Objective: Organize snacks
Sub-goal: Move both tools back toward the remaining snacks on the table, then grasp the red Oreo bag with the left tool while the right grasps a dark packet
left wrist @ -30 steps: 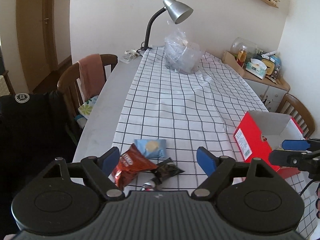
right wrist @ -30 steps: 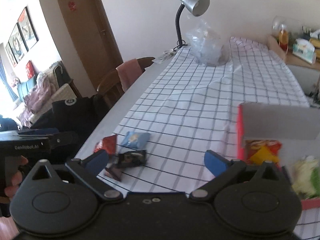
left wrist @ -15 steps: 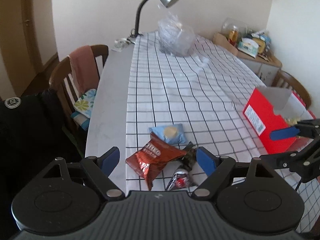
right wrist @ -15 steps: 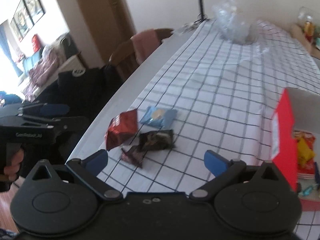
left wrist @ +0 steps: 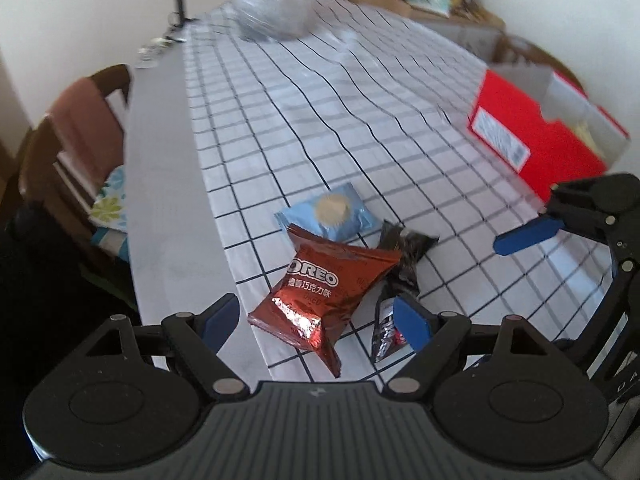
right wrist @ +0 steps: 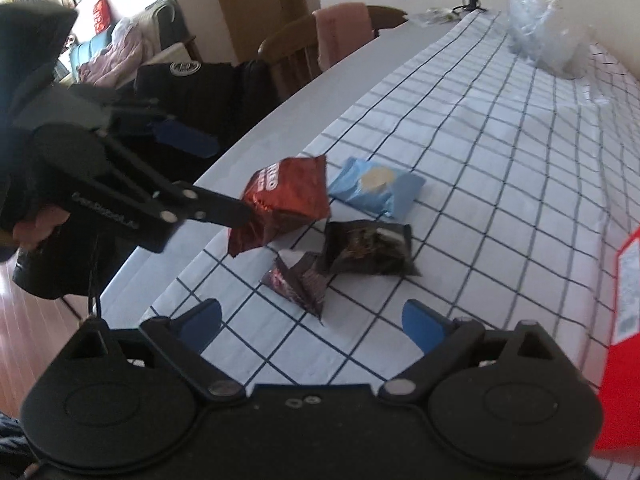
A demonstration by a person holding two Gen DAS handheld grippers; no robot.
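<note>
I am bringing both grippers down over a small heap of snack packets at the near left corner of the checked tablecloth (left wrist: 360,128). My left gripper (left wrist: 316,322) is standing spread, nothing between its pads, with the near end of the red cookie packet (left wrist: 326,292) lying just ahead of the gap. My right gripper (right wrist: 312,322) is also spread and empty; its jaws have just been closing a little, and the small dark wrapper (right wrist: 298,280) is lying just ahead of them.

I am judging all of these as light, soft foil pillows: they will crumple, slide on the cloth, and the cookies inside could crack under a hard squeeze. I am thinking the best hold is across the puffed middle of the red packet, or on its crimped end seam, with a gentle pinch.

Just beyond it, the black packet (right wrist: 370,250) is lying to the right, touching the dark wrapper. A little farther, the blue packet (left wrist: 330,216) is lying flat, its near edge tucked under the red one.

Well apart on the right, the red box (left wrist: 532,144) is standing open, and I am taking that as where the snacks belong. At the far end a crumpled clear plastic bag (right wrist: 544,40) is sitting near a lamp's foot.
</note>
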